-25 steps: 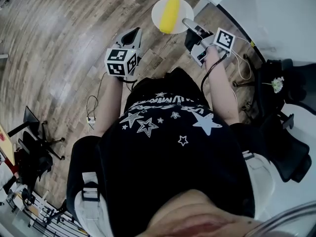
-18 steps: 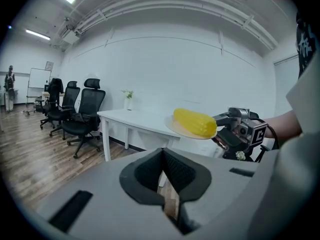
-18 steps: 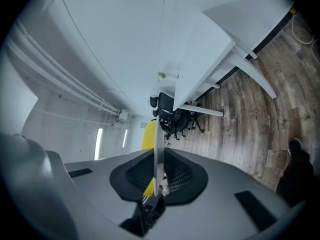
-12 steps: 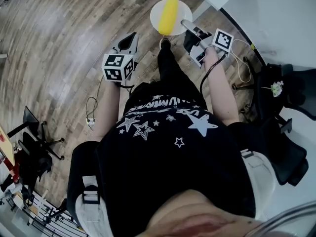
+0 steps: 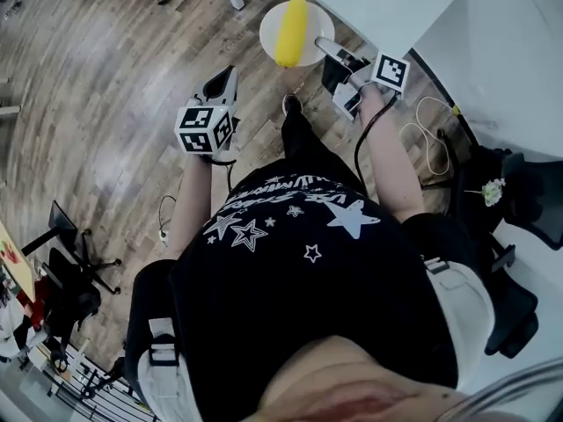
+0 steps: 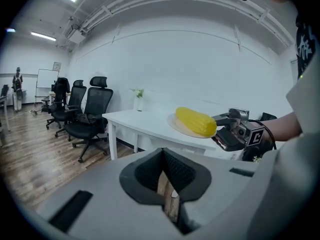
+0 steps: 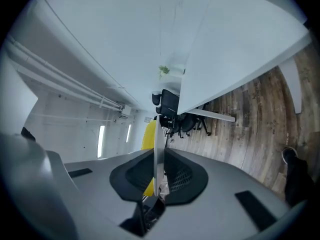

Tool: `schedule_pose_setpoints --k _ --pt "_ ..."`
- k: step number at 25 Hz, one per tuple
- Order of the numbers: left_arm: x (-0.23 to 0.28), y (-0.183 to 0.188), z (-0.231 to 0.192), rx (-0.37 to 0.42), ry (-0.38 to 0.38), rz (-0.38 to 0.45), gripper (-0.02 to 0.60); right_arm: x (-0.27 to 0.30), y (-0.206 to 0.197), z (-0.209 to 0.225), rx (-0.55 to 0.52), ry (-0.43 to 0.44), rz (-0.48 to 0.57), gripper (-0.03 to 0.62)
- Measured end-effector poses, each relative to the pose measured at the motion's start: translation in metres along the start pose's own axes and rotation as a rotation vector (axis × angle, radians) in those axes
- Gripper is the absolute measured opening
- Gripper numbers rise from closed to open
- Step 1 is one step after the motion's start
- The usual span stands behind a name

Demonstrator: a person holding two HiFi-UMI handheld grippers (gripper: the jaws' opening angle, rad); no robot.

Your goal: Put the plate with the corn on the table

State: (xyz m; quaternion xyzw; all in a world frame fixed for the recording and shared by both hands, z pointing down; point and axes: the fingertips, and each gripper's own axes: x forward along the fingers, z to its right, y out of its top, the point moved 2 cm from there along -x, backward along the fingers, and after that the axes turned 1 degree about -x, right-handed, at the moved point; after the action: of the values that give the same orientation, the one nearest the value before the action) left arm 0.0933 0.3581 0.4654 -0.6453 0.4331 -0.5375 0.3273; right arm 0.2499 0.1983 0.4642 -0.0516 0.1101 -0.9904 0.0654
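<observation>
Seen from above, the right gripper (image 5: 322,44) has its jaws clamped on the rim of a round white plate (image 5: 317,23) carrying a yellow corn cob (image 5: 291,30), held in the air at the edge of a white table (image 5: 387,3). The left gripper (image 5: 225,79), off to the plate's left above the wooden floor (image 5: 106,104), has its jaws together, empty.

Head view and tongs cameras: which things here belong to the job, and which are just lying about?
Part of the job: plate, corn on it, right tongs pinching the plate's rim, white table.
Just lying about: office chairs, small plant, floor cable, empty left tongs.
</observation>
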Motion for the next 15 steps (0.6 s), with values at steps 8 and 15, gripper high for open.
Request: schedule_pose_setpoints --k 8,15 --pt "0.089 0.051 -0.021 0.0 0.041 -0.014 0.006 0.047 0.103 0.015 0.012 0.02 -0.022 0.038" --pt "0.139 0.09 -0.019 0.029 0.046 -0.004 0.006 0.058 0.164 0.024 0.012 0.03 -0.009 0.038"
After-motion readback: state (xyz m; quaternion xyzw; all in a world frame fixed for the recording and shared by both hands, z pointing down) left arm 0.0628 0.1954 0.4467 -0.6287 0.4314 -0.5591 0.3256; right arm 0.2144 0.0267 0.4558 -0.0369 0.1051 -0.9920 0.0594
